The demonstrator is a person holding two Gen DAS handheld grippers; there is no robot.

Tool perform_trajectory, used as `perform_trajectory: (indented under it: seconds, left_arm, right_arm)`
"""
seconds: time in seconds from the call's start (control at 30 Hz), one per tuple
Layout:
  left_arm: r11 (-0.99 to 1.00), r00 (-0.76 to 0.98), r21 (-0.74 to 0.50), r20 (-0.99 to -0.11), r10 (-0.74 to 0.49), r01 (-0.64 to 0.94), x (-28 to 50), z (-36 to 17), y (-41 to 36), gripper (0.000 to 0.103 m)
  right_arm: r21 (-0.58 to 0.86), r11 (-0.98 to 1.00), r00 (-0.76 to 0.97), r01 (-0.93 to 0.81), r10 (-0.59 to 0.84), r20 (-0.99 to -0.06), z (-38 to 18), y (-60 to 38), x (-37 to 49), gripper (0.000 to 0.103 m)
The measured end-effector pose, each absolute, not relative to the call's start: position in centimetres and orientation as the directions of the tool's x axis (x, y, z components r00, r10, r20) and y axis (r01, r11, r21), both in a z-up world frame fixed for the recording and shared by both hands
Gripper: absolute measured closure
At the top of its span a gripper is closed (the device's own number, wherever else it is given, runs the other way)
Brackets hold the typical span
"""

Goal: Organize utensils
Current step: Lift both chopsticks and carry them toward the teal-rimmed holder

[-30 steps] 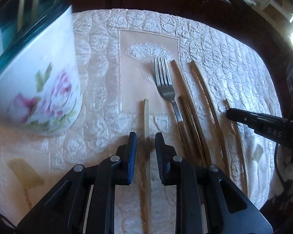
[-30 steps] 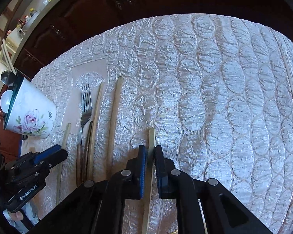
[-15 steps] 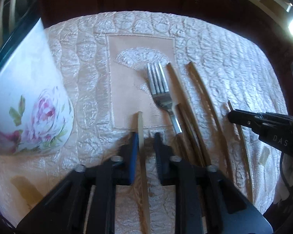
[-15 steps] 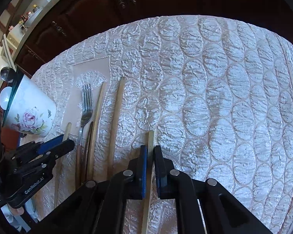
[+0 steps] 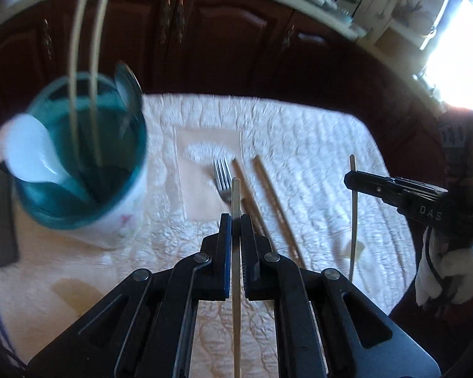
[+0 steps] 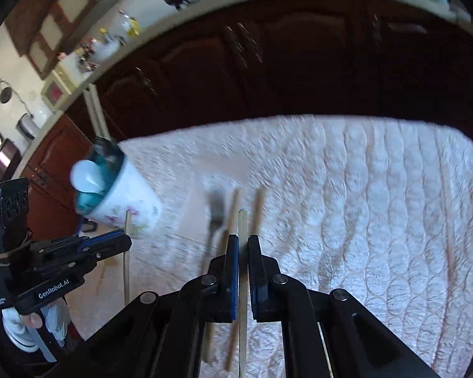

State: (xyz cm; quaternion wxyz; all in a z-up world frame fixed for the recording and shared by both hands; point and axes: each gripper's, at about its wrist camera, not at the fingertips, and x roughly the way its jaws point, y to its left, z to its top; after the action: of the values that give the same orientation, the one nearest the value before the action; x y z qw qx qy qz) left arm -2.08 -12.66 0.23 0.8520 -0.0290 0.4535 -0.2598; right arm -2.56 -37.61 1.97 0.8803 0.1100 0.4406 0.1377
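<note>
Above the quilted tablecloth (image 5: 299, 132), each tool, left (image 5: 233, 220) and right (image 6: 242, 242), pinches one pale chopstick.

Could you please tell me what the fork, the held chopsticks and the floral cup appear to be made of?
The fork: shiny grey tines, likely steel. The chopstick in the left gripper, and the one in the right gripper: pale, matte, probably bamboo or wood. The cup: glossy white with painted flowers, seemingly glazed ceramic.
</note>
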Motion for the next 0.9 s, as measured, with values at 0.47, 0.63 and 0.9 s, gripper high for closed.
perform_trajectory:
  seconds: [0.47, 0.63, 0.9]
  left_arm:
    - [0.853, 0.552, -0.279, -0.665, -0.503, 0.442, -5.8, 6.3, -7.4, 0.099]
    - [0.857, 0.582, -0.273, -0.641, -0.501, 0.437, -6.3, 7.5, -6.7, 0.099]
    - [0.863, 0.605, -0.282, -0.623, -0.497, 0.419, -6.6, 8.5, -5.3, 0.099]
  right_arm:
    - [0.239, 0.941, 0.671, -0.24, 0.338, -0.66, 9.4, -34.5, -7.3, 0.098]
    - [0.217, 0.938, 0.685, -0.271, 0.346, -0.641, 11.2, -33.0, -7.9, 0.098]
    - [0.2, 0.932, 0.698, -0.302, 0.359, -0.62, 12.9, -31.2, -8.3, 0.098]
